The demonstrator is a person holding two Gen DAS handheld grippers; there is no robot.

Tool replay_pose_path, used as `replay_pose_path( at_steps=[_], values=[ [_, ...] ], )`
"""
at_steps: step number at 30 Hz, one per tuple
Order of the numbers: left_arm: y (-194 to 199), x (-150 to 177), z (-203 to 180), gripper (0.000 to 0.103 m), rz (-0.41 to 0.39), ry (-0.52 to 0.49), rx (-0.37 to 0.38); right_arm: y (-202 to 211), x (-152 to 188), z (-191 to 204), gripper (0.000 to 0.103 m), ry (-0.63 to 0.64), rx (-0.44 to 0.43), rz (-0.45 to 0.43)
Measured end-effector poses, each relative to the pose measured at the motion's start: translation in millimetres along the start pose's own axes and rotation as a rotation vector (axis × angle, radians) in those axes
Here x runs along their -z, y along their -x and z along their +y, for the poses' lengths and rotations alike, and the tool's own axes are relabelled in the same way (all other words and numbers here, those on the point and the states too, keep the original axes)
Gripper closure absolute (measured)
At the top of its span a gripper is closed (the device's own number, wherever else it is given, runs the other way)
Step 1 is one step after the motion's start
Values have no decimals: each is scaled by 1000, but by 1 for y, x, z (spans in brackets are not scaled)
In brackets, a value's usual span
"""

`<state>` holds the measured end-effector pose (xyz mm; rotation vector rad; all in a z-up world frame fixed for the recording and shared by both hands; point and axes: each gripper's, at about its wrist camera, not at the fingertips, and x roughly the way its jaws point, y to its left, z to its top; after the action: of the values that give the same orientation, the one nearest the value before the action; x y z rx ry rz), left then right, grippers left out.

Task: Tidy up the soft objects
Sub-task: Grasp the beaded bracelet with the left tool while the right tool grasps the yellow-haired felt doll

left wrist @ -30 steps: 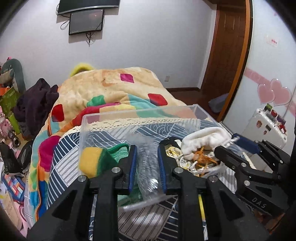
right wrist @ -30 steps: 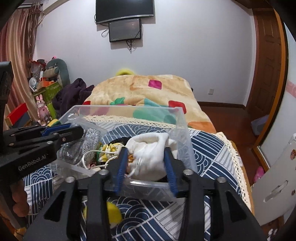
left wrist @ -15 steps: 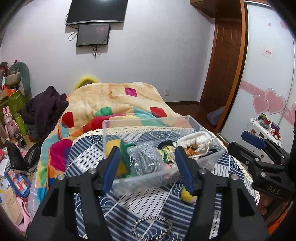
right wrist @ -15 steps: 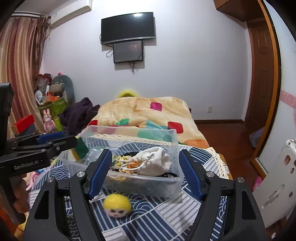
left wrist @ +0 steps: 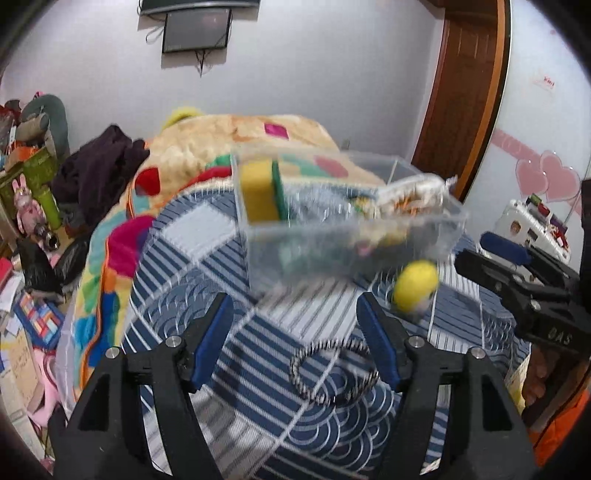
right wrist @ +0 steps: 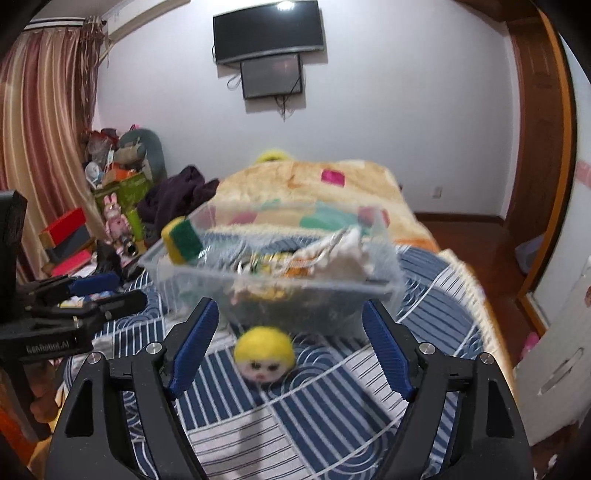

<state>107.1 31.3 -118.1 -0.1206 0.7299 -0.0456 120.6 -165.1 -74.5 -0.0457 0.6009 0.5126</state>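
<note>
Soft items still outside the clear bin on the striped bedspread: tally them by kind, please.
Yellow-haired doll head: 1
Black-and-white braided hair tie: 1
Total: 2, both on the bedspread in front of the clear bin.

Wall-mounted television [right wrist: 269,30], striped curtain [right wrist: 40,140], wooden door [left wrist: 467,88].

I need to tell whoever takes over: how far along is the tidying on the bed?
Mostly done: the sponge, a white cloth and other bits already lie in the clear bin. In hand: nothing; left gripper and right gripper are both open and empty. Left: the yellow doll head and the striped band lie on the bedspread, outside the bin.
</note>
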Motion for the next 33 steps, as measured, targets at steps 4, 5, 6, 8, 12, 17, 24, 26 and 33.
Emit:
replay_pose_path(
  at_steps=[4, 5, 6, 8, 12, 17, 24, 26, 33],
  values=[
    [-9, 17, 0, 35, 48, 10, 8, -15, 9, 3, 25, 7, -17, 50],
    [-11, 20, -1, 38, 54, 13, 8, -18, 10, 4, 25, 5, -29, 61],
    [-12, 23, -1, 45, 59, 16, 9, -20, 12, 5, 25, 3, -40, 74],
    [-14, 27, -1, 53, 73, 15, 19, -25, 17, 6, 26, 3, -52, 95],
    [-16, 31, -4, 75, 79, 4, 22, -34, 23, 8, 48, 4, -75, 140],
    [-13, 36, -7, 92, 74, -3, 29, -34, 28, 10, 64, 11, -73, 148],
    [-6, 31, -9, 96, 38, -15, 23, -24, 24, 10, 65, 19, -70, 112],
    [0, 26, -9, 96, 19, -14, 27, -20, 22, 10, 65, 20, -71, 99],
    [19, -7, -11, 96, -84, -13, 31, -5, 10, 12, 65, 42, -49, 30]
  ],
)
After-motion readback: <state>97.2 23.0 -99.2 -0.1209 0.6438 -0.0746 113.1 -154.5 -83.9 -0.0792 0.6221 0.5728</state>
